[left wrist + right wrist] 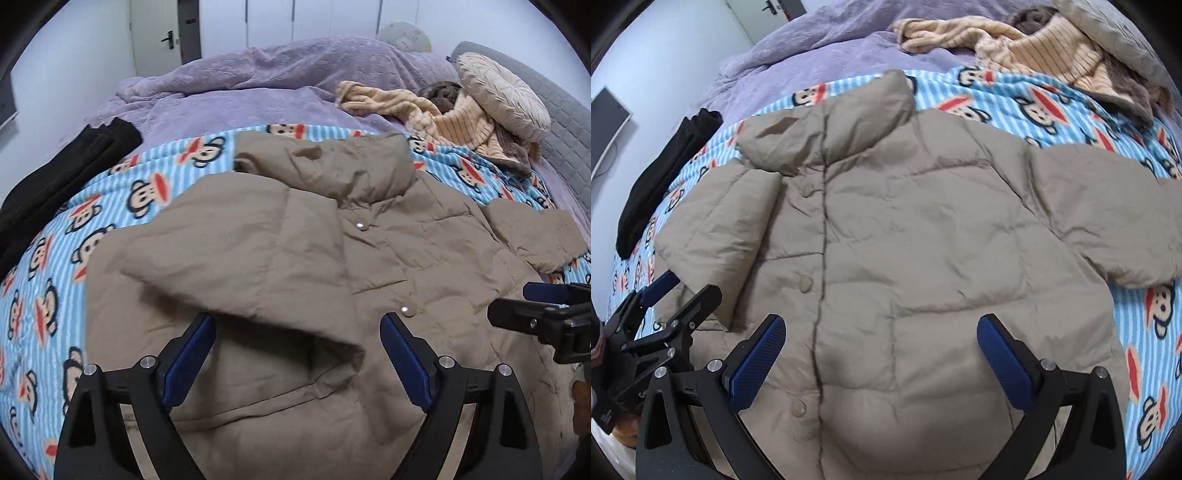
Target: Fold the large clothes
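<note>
While the big tan puffy coat (923, 240) lay flat on the monkey blanket (1052, 99) on the bed, one sleeve (236, 251) was folded across its front and the other sleeve (1108, 221) stuck out to the side. The left gripper (297, 354) hung over the folded sleeve, its jaws wide and holding nothing. The right gripper (881, 354) hung over the coat's middle, jaws wide too. Black clothes (55, 184) lay near the blanket's edge.

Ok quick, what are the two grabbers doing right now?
Left gripper: open, holding nothing, over the jacket.
Right gripper: open, holding nothing.
</note>
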`<state>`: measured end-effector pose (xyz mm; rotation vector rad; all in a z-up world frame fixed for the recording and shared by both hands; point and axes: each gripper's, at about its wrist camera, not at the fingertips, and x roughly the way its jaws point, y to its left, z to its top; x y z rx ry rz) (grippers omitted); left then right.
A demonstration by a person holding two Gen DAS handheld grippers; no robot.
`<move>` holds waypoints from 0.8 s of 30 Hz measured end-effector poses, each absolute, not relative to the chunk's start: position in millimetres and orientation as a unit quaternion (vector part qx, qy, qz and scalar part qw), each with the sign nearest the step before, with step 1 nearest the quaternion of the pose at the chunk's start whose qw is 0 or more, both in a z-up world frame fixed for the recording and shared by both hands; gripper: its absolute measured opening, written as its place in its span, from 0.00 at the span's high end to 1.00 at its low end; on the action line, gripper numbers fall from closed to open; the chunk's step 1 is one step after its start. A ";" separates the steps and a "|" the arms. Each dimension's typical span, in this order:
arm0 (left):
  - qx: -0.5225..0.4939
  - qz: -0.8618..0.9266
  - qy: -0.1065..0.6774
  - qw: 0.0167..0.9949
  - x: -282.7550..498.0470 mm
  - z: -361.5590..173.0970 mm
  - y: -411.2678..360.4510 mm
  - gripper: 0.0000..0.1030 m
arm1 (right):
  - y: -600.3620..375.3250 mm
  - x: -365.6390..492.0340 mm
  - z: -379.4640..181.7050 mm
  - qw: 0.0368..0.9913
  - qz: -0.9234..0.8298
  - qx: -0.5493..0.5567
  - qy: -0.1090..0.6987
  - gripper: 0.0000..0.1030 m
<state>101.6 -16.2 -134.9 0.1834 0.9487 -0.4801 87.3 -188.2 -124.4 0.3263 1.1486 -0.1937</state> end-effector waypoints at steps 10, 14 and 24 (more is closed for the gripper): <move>-0.015 -0.042 0.514 0.857 138.6 -179.5 120.8 0.12 | -44.7 145.2 -110.8 0.861 0.046 -0.070 0.501 0.00; -0.016 -0.038 0.515 0.856 139.1 -195.7 121.8 0.12 | -10.6 173.2 -136.5 0.854 0.045 -0.150 0.496 0.00; -0.025 -0.049 0.519 0.853 141.8 -202.3 120.8 0.11 | -152.3 173.1 -117.8 0.874 -0.121 0.079 0.464 0.00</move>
